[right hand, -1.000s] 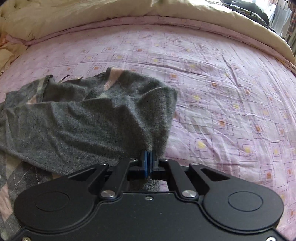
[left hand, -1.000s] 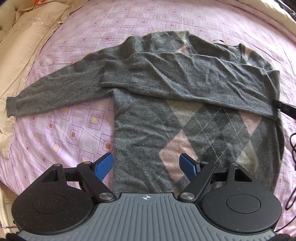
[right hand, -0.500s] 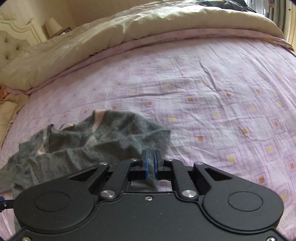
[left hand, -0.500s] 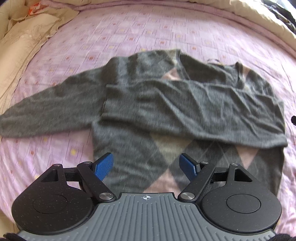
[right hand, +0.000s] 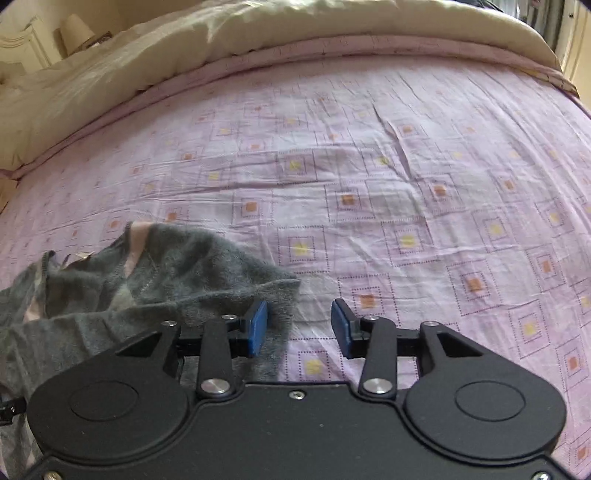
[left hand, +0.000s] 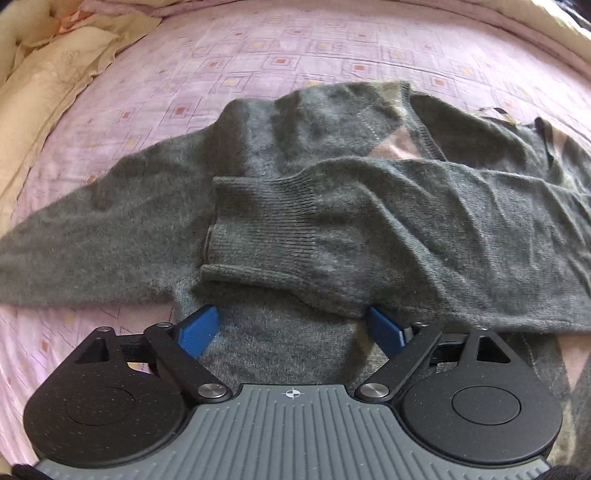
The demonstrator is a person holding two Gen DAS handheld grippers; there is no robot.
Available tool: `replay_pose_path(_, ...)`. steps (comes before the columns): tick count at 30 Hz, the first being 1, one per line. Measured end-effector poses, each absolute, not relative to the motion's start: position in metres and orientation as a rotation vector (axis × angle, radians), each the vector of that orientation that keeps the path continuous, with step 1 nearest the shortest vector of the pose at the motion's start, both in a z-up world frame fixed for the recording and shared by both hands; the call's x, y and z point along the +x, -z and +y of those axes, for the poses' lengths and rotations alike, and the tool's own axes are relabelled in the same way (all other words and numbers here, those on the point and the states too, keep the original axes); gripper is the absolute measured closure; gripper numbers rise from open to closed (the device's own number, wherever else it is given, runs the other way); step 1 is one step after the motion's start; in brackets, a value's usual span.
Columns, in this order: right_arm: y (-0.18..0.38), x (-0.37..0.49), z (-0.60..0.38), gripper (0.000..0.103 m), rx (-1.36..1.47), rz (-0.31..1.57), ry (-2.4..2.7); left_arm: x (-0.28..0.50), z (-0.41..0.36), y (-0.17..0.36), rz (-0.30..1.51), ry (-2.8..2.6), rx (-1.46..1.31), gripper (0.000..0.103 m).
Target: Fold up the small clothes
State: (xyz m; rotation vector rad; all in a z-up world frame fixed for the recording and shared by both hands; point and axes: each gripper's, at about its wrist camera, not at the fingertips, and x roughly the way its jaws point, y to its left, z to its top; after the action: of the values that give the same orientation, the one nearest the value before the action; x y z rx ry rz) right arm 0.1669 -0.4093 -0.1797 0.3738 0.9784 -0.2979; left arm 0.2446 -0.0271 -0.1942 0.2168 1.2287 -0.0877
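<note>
One sweater (left hand: pixel 332 229) — two sleeves

Grey sweater (left hand: pixel 280 177) spread on pink bedsheet (left hand: pixel 295 48), one sleeve (left hand: pixel 388 229) folded across, left tongs (left hand: pixel 290 330) just widened, empty above it.

A lilac cotton bedsheet printed with small nested squares (right hand: pixel 388 192) stretches wrinkled across the bed in front of me. A cream quilted duvet (right hand: pixel 155 74) is bunched along its far edge. Beyond it, in the left corner, stands a small lamp with a beige shade (right hand: pixel 75 31). A rumpled cream embroidered cloth (left hand: pixel 55 74) lies at my far left.
</note>
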Motion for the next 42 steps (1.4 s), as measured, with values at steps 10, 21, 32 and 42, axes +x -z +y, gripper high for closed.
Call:
replay_pose_path(10,0.2,0.119,-0.357,0.045,0.253,1.111,0.188,0.242,-0.013,0.199,1.228,0.105,0.148,0.0)
replay_pose_path(21,0.165,0.202,-0.381,0.044,0.243,0.924,0.204,0.235,-0.012,0.203,1.205,0.107,0.141,0.0)
replay_pose_path(32,0.215,0.266,-0.379,0.014,0.203,1.093,0.299,0.233,-0.013,0.204,1.195,0.101,0.135,0.0)
replay_pose_path(42,0.147,0.2,-0.356,0.0,0.289,0.942,0.23,0.229,-0.008,0.201,1.173,0.132,0.101,0.0)
